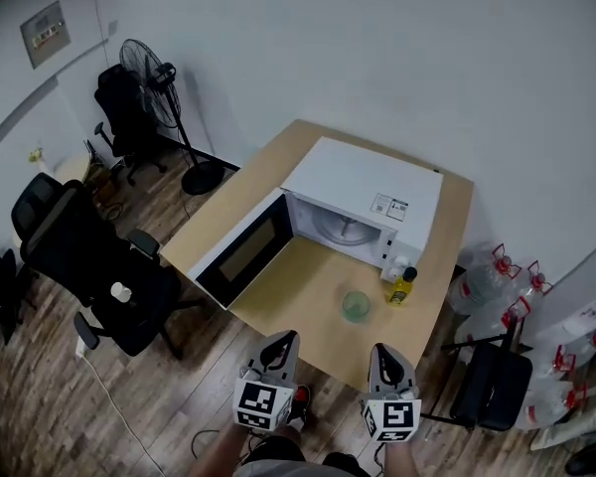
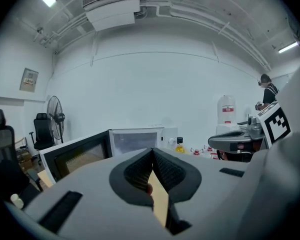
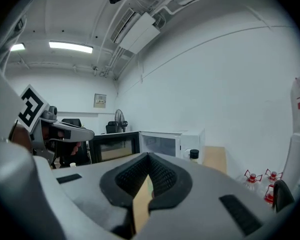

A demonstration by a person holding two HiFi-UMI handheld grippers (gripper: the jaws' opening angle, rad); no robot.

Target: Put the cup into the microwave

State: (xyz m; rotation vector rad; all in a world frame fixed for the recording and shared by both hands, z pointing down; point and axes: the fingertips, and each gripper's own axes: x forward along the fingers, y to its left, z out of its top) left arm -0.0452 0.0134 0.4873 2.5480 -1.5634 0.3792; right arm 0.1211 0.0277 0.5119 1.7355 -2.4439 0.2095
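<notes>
A clear greenish cup (image 1: 356, 306) stands on the wooden table (image 1: 278, 167), in front of the white microwave (image 1: 363, 202). The microwave's door (image 1: 243, 251) hangs wide open to the left and the turntable shows inside. Both grippers hover at the table's near edge, short of the cup. My left gripper (image 1: 288, 337) is shut and empty, its tips meeting in the left gripper view (image 2: 152, 150). My right gripper (image 1: 378, 349) is also shut with nothing in it (image 3: 149, 155). Both gripper views look toward the microwave (image 2: 135, 140) (image 3: 162, 143).
A yellow bottle with a black cap (image 1: 402, 286) stands beside the microwave's right front corner, close to the cup. Black office chairs (image 1: 89, 256) and a standing fan (image 1: 164, 97) are on the left. Water jugs (image 1: 497, 271) sit on the floor at the right.
</notes>
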